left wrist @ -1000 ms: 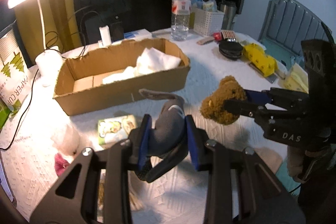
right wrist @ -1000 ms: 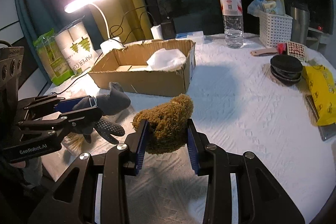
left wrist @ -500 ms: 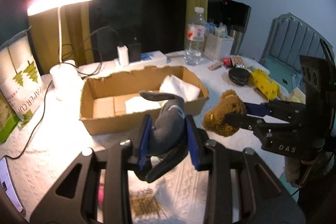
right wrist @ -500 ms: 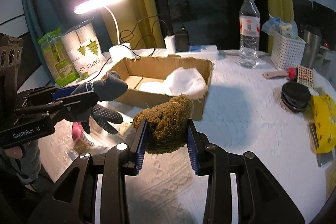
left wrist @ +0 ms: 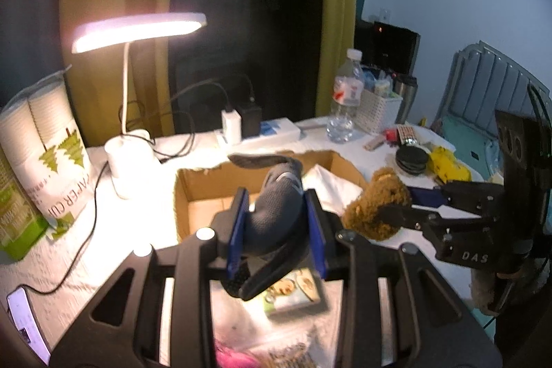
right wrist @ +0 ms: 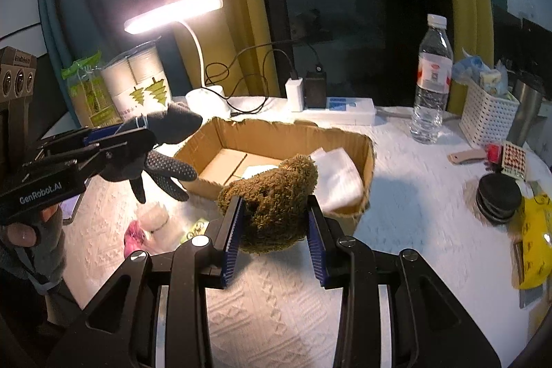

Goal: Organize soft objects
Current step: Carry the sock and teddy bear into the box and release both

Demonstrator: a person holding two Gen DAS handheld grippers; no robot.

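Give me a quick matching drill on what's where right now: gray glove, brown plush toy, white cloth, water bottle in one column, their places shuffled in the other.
Things:
1. gray glove
2. brown plush toy
3. white cloth
4. water bottle

Places:
A. lying inside the cardboard box
B. clamped in the right gripper, off the table
C. standing on the table beside the white basket
D. clamped in the left gripper, off the table

Pairs: 1-D, 2-B, 3-A, 4-C
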